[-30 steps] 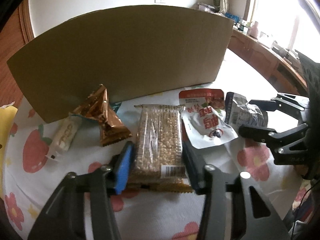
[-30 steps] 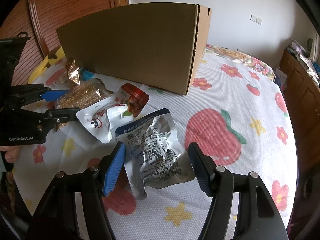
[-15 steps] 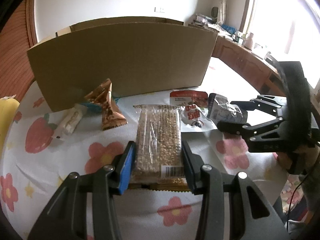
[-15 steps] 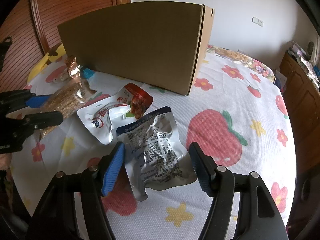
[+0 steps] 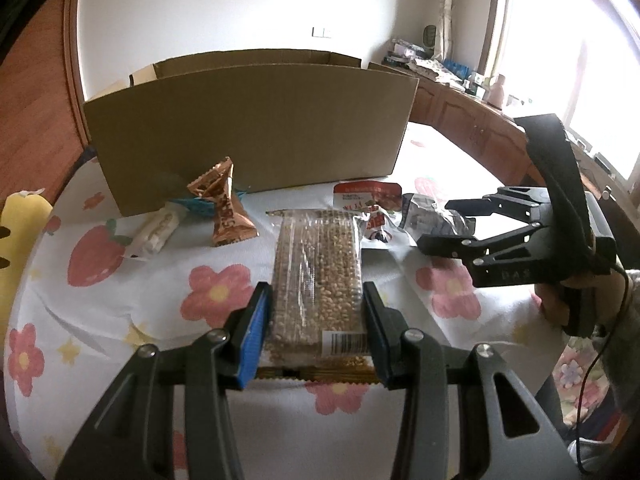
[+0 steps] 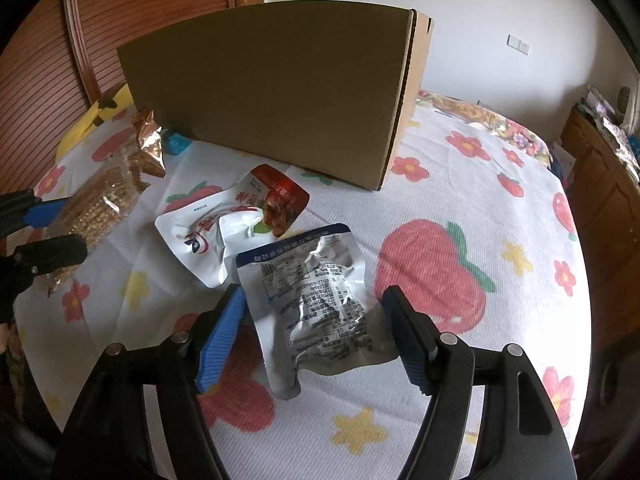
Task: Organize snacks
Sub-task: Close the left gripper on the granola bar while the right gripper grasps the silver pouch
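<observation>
My left gripper (image 5: 316, 320) is shut on a clear pack of grain bars (image 5: 318, 264), gripping its near end; the far end points at the cardboard box (image 5: 248, 136). From the right wrist view the same pack (image 6: 104, 204) sits in the left gripper (image 6: 52, 228) at the left edge. My right gripper (image 6: 314, 312) straddles a crumpled silver pouch (image 6: 308, 268) lying on the cloth. Its jaws are opening and the pads stand clear of the pouch. A red-and-white pouch (image 6: 232, 216) lies just beyond it.
A copper wrapper (image 5: 224, 208), a white bar (image 5: 158, 230) and a teal packet (image 5: 196, 206) lie along the box's front wall. The flower-print cloth (image 6: 440, 264) stretches bare to the right. A yellow cushion (image 5: 20, 232) sits far left; wooden cabinets line the right wall.
My left gripper has drawn back from the box with the grain bar pack in it, so the box's open top now shows. The right gripper's jaws have widened a little around the silver pouch.
</observation>
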Motion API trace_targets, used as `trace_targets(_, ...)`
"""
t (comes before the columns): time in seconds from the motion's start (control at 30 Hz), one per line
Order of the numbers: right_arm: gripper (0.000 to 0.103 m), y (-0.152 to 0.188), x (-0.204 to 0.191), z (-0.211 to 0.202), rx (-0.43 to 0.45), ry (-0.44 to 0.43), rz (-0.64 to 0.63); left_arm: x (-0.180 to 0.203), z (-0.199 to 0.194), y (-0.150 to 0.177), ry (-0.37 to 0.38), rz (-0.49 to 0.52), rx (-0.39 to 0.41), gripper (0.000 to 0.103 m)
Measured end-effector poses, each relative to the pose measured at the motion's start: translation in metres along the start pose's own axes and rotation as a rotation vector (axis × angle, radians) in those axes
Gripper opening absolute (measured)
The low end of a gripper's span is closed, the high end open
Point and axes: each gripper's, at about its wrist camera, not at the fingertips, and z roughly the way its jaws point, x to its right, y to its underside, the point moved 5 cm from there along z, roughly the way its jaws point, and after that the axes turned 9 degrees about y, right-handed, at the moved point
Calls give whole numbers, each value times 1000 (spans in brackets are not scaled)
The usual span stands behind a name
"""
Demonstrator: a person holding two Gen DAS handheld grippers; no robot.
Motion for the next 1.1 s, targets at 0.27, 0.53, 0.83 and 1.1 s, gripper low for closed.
trace_targets(0.27, 75, 0, -1, 0, -3, 19, -5, 5, -4, 4, 2, 0, 7, 43)
trace_targets(0.53, 70, 0, 0, 0, -18, 1, 9, 4, -7, 6, 7, -11, 15, 43)
trace_targets(0.83, 62, 7, -9, -10, -23, -11, -5, -2, -12, 8, 7, -34, 30, 43)
trace_targets(1.1, 60, 17, -17, -23, -16, -44, 6, -5, -15, 6, 2, -40, 41, 43)
